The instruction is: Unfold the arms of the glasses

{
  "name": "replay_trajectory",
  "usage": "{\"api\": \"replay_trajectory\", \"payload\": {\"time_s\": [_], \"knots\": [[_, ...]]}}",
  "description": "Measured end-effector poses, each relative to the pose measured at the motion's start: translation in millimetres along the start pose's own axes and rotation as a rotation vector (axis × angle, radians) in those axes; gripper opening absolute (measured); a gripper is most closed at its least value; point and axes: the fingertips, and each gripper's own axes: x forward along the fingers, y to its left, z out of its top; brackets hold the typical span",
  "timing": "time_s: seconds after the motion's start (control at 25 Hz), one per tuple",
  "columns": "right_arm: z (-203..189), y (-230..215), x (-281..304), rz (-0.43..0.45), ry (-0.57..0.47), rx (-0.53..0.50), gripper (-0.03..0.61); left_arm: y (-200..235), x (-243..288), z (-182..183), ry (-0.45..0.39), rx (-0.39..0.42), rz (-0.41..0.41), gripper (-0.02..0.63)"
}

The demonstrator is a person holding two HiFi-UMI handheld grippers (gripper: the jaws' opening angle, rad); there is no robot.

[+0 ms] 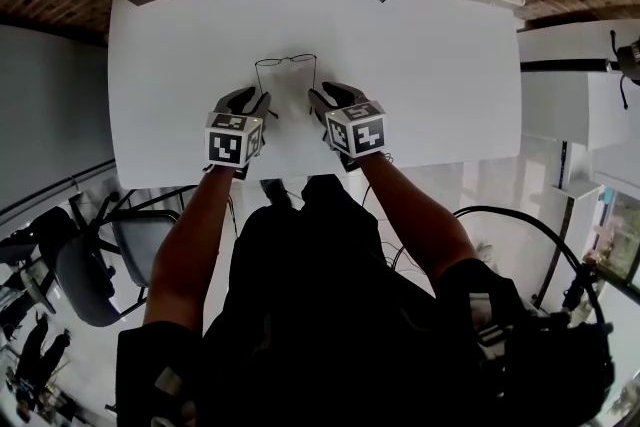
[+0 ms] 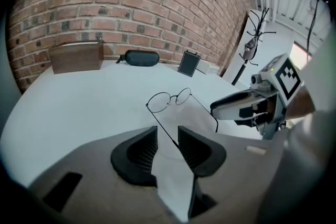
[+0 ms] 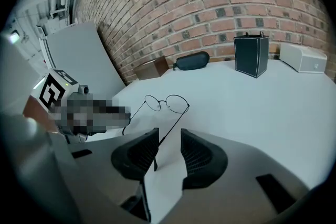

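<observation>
While I am looking down from the head view, the glasses (image 1: pixel 286 61) are lying on the white table (image 1: pixel 420 65), a little toward 12 o'clock from both grippers. The lenses are facing 12 o'clock, and the two arms are spread out and running back toward 6 o'clock. The left gripper (image 1: pixel 252 100) is holding its jaws apart, and the tip of one arm is lying in the gap, close to the 3 o'clock jaw. The right gripper (image 1: pixel 330 97) is also standing open around the other arm tip, which is nearer its 9 o'clock jaw. The frame is looking thin, dark and wiry, with round lenses.
</observation>
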Motion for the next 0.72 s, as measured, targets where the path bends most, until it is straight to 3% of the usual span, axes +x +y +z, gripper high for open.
{"api": "replay_trajectory", "payload": {"time_s": [0.4,0.56,0.72], "knots": [[27.0,10.9,-20.2,0.006,-0.108,-0.018,0.126,-7.9,-33.8,24.0,-0.144,0.002,0.004,0.129],[57.9,27.5,-39.6,0.007,-0.205,-0.099,0.124,-17.2,-61.5,43.3,-0.242,-0.02,-0.011,0.129],[86.2,44.3,-67.3,0.02,-0.298,-0.122,0.065,-26.4,-96.4,66.2,-0.36,-0.025,-0.016,0.111]]}}
